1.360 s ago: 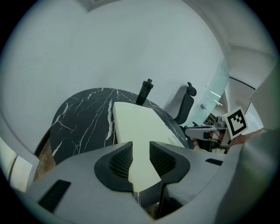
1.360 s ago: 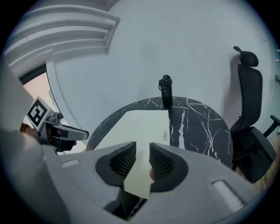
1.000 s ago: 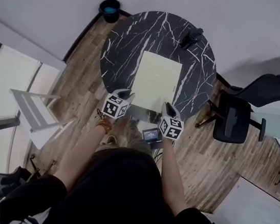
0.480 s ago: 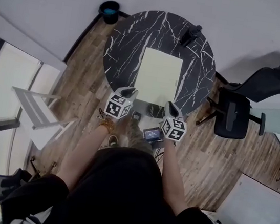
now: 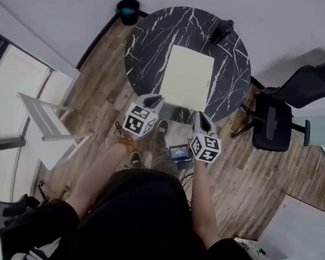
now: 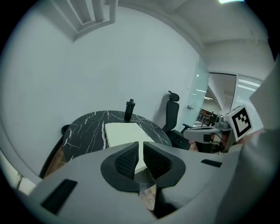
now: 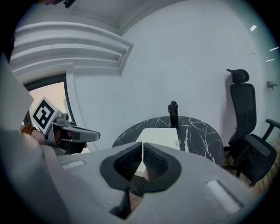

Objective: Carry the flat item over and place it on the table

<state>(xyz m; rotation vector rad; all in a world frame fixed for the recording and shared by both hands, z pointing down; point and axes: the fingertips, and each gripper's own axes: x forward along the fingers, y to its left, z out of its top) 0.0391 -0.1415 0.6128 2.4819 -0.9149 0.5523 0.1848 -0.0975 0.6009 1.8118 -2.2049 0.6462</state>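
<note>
Currently no grip on anything. Flat item [image 5: 186, 77] lying down on round marble counter [image 5: 151, 41], about the middle, with black bottle [image 5: 221, 29] at the far rim well apart from it. Left gripper [image 5: 153, 99] and right gripper [image 5: 202, 117] up by the near rim, close to the item's near edge but apart from it, with jaws on both just closing in and now pinched together, nothing between. Same read in left gripper view and right gripper view: only counter and pale slab beyond the tips. Looks placed; judging task near done. Handling guess: low pale slab, straight-edged so probably stiff, light, smooth-faced, likely slippy on polished stone. For any re-take, pinch the near short edge at 2 corners, 1 gripper each, and keep it level to avoid flex or slide.
</note>
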